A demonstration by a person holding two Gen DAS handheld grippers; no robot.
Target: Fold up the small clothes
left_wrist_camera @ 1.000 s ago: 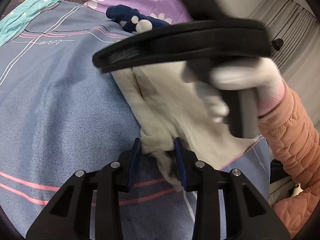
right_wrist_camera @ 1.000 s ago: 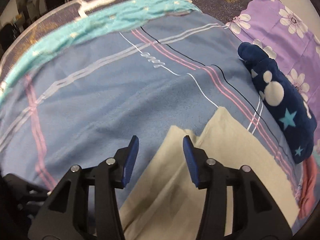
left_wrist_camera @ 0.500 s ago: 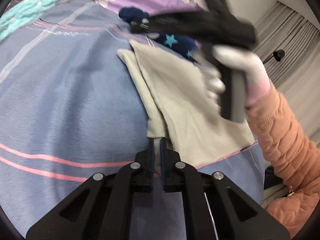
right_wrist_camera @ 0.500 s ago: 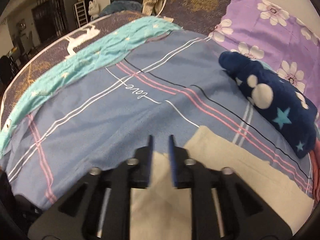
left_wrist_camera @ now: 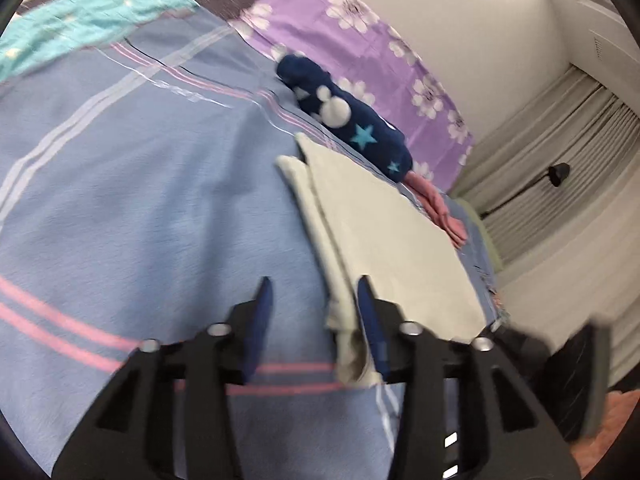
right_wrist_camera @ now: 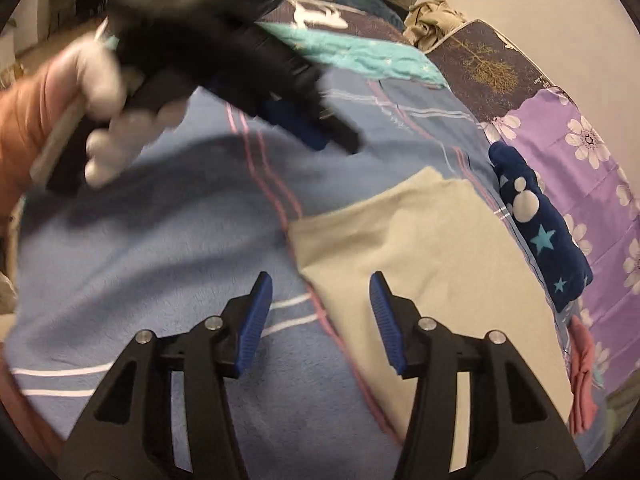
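On bedspread (left_wrist_camera: 132, 208): left hand-held gripper (left_wrist_camera: 314, 312) opening (cream garment (left_wrist_camera: 384, 232) released).

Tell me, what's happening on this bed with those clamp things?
A person is folding small clothes on a blue striped blanket, holding a two-finger tool in each hand. The beige garment lies folded flat. The left tool is opening, with the garment's near corner loose between its fingers. The right tool is opening too, hovering at the garment's edge, gripping nothing. A folded navy star-patterned piece and a pink one lie beyond.
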